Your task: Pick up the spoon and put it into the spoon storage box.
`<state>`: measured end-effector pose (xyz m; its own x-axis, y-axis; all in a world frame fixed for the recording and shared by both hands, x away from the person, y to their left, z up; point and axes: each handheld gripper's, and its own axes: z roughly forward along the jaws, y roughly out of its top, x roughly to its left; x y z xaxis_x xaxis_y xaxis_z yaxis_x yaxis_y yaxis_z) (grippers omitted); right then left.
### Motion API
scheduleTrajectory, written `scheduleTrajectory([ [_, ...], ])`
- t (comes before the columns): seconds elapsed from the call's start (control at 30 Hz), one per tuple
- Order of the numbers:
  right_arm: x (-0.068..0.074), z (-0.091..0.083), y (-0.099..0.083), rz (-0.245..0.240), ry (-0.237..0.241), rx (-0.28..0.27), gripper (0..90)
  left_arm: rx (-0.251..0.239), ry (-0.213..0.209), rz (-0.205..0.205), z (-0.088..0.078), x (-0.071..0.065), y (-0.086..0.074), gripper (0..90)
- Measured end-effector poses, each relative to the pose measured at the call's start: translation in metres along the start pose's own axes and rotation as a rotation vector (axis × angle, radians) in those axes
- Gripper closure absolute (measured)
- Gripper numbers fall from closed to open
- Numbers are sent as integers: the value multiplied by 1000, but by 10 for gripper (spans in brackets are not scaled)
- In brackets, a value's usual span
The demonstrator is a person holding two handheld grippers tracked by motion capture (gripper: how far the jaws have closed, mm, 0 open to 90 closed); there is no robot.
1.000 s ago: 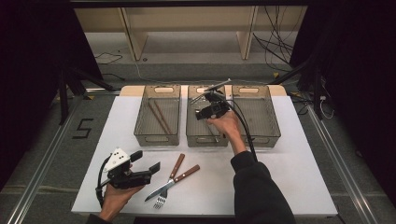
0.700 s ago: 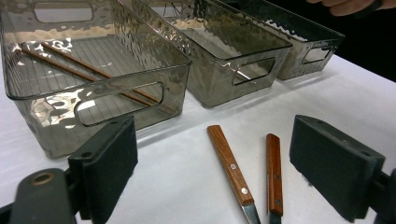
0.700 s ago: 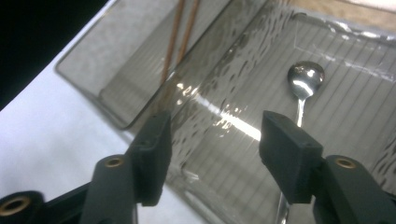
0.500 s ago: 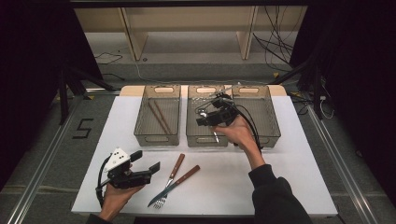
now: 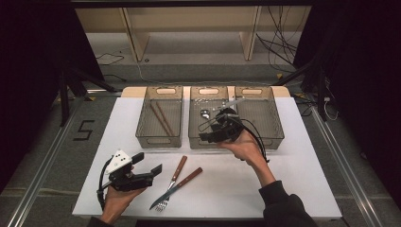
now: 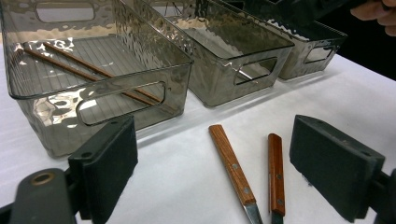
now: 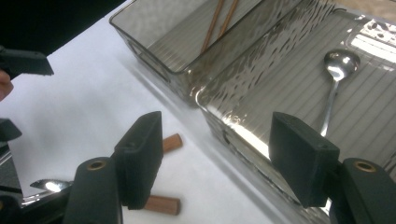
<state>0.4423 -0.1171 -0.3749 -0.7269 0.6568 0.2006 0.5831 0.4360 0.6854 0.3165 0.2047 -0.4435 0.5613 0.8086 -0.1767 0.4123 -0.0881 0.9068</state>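
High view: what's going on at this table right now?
A person is sorting cutlery into three smoky plastic bins with a gripper in each hand. The right gripper, jaws just opened and empty, sits over the near end of the middle bin, where a spoon lies. The left bin holds chopsticks. The left gripper waits open near a wooden-handled fork and knife on the table.

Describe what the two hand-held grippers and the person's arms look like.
Both are black. The left hand-held gripper carries a pale grey three-cornered plate on top and a looping black cable. The right hand-held gripper trails black cables too. Their pads are flat black blocks. The right arm wears a dark sleeve.
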Motion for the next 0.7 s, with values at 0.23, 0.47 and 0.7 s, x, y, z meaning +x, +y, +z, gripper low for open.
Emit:
scheduleTrajectory([
  [0.23, 4, -5, -16, -9, 4, -11, 354, -1, 0, 1, 0, -1, 0, 148],
  [0.47, 12, -9, -27, -43, 31, -14, 339, 1, 1, 1, 0, -1, 0, 148],
  [0.7, 20, -6, -34, -72, 48, 3, 327, 1, 1, 0, 0, 0, 0, 148],
])
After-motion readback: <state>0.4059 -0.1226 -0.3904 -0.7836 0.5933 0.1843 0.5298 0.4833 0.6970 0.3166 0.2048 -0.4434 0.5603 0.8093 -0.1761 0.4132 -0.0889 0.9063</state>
